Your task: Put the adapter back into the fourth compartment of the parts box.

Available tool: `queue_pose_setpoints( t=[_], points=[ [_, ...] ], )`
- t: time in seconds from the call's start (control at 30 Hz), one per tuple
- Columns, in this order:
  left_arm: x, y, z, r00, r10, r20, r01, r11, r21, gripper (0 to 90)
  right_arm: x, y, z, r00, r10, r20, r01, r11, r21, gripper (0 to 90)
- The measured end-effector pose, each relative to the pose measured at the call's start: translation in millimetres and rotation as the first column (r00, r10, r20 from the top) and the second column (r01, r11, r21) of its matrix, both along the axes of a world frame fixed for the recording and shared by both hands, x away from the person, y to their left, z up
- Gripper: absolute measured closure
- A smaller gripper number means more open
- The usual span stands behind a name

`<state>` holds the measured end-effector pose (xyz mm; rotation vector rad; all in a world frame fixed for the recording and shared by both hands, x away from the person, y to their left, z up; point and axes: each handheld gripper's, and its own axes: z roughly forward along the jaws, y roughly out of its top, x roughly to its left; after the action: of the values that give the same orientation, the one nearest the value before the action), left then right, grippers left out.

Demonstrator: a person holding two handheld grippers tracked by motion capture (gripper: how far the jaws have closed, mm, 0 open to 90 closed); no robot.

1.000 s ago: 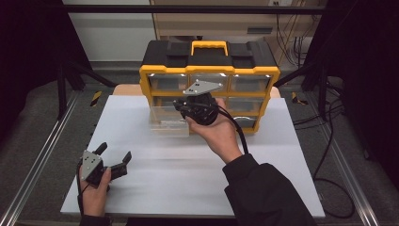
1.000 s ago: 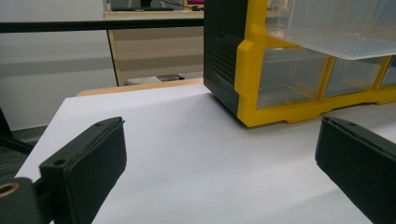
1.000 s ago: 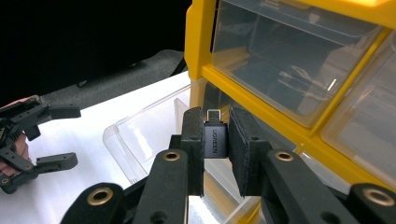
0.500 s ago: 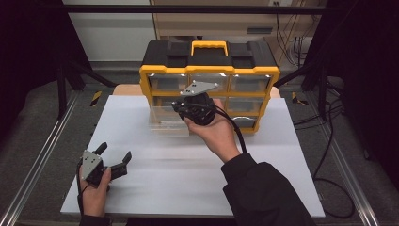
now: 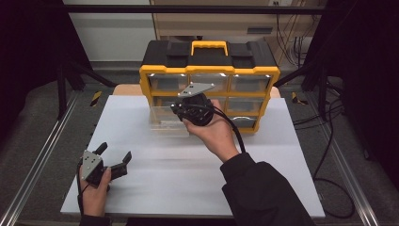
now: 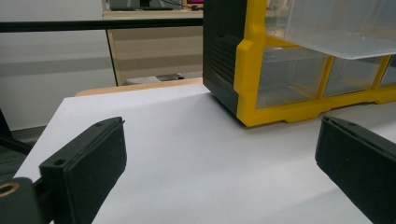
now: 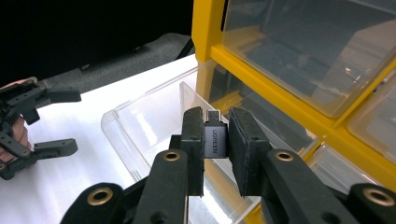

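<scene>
Right gripper (image 7: 215, 140) pinches a small adapter (image 7: 215, 138) above the pulled-out clear drawer (image 7: 140, 121) of the yellow organizer (image 5: 209, 80); left gripper (image 5: 112, 158) rests with jaws spread

A small grey adapter (image 7: 215, 138), plug end up, is clamped above the pulled-out clear drawer (image 7: 149, 122).

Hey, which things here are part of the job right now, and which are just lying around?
In the job:
- small grey UGREEN adapter, clamped in the right claw
- clear plastic drawer, pulled out
- yellow and black drawer cabinet

Lying about:
- left claw, open and idle
- white table sheet
- black cables beside the table
</scene>
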<state>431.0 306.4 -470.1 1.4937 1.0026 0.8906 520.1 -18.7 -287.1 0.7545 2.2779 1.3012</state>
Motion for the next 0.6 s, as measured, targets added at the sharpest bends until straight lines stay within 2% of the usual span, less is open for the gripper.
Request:
queue_pose_setpoints(
  t=[0.6],
  points=[
    [0.3,-0.3,0.0,1.0000,-0.003,-0.001,0.003,1.0000,0.002,1.7,6.5,7.6,-8.7,0.9993,0.000,-0.038,-0.002,0.9993,-0.038,76.1]
  ],
)
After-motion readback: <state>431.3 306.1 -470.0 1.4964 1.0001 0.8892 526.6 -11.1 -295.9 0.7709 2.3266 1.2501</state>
